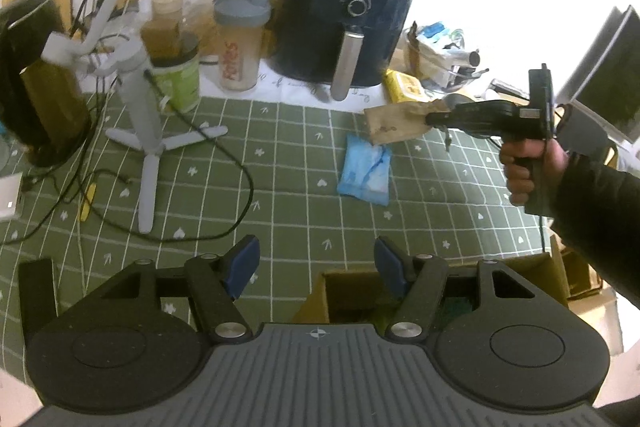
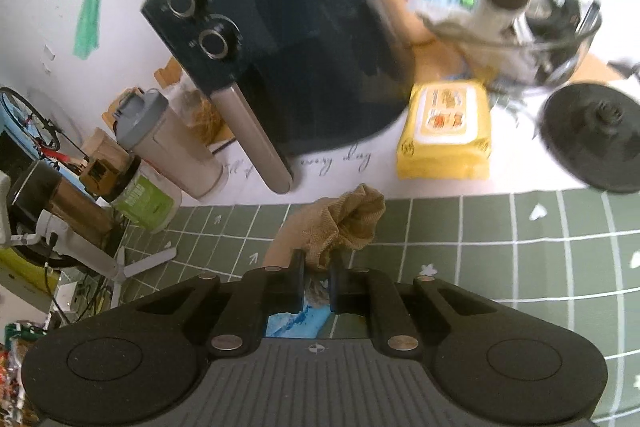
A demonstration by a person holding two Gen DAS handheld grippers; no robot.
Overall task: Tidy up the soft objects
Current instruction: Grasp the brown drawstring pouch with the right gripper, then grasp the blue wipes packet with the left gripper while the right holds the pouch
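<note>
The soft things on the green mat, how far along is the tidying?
Done: hard to confirm; the cardboard box at the near edge shows no clear contents. In hand: the right hand-held gripper is shut on a tan cloth, lifted off the mat. Left: the blue packet lies on the mat; the left hand-held gripper is open, empty.

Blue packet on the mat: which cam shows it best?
Left wrist: the blue packet lies whole and unobstructed on the green mat. Right wrist shows only a blue sliver behind the right gripper.
</note>
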